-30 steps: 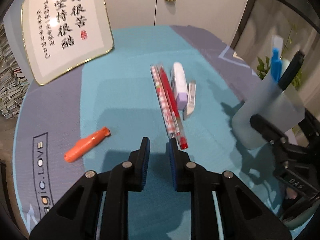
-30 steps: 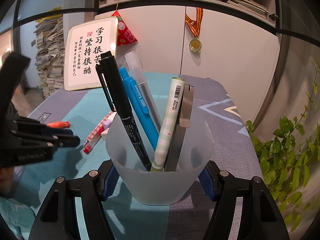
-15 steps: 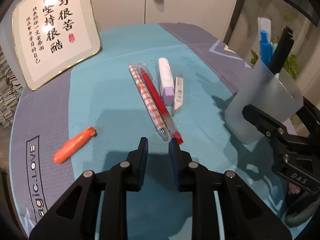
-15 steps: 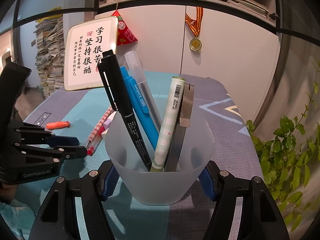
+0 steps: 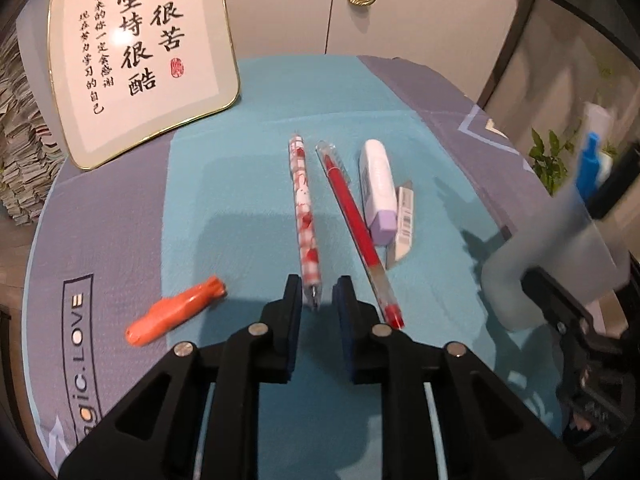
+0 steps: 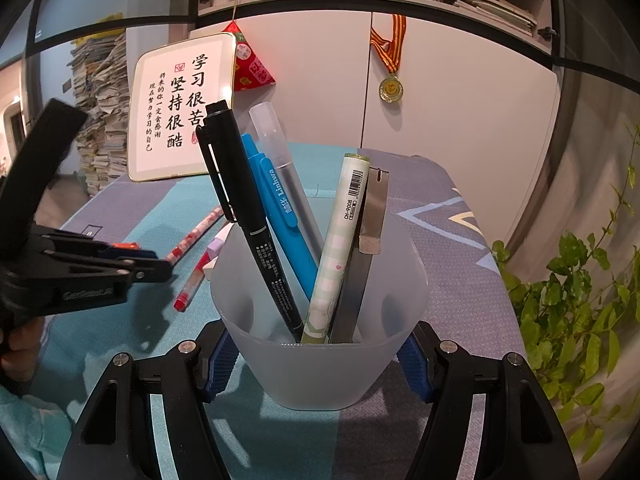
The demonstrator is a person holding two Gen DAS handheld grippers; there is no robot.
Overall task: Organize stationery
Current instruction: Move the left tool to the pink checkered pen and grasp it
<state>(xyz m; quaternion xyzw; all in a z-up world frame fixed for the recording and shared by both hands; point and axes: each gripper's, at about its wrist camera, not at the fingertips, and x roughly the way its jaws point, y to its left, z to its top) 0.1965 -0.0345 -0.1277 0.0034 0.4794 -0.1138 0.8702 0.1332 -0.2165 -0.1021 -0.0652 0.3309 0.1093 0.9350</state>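
Left wrist view: the red-and-white checked pen (image 5: 305, 216) is lying flat on the teal-and-grey table mat (image 5: 248, 184), long axis running away from the camera, writing tip pointing at the camera, far end toward the framed calligraphy board (image 5: 140, 60). Its tip is sitting right at the mouth of the left gripper (image 5: 316, 300), between the two black fingers. Those jaws have just been closing and are standing narrow, a small gap remaining; the pads are not visibly pressing on the pen.

Just right of it, the clear pen with red ink (image 5: 356, 232) is lying at a slight angle, red cap end nearest the camera beside the right-hand finger. Further right, the white-and-lilac correction tape (image 5: 378, 192) and a flat white barcoded strip (image 5: 404, 220) are lying touching each other, both lengthwise away from the camera. An orange fish-shaped cutter (image 5: 176, 310) is lying apart to the left.

Right wrist view: the right gripper (image 6: 320, 364) is clamping the frosted translucent plastic cup (image 6: 320, 372) by both sides. Inside are leaning a black marker (image 6: 248, 216), a blue pen (image 6: 280, 216), a frosted clear pen (image 6: 280, 160), a green-checked pen (image 6: 336, 248) and a grey metal-clipped knife (image 6: 360, 256).
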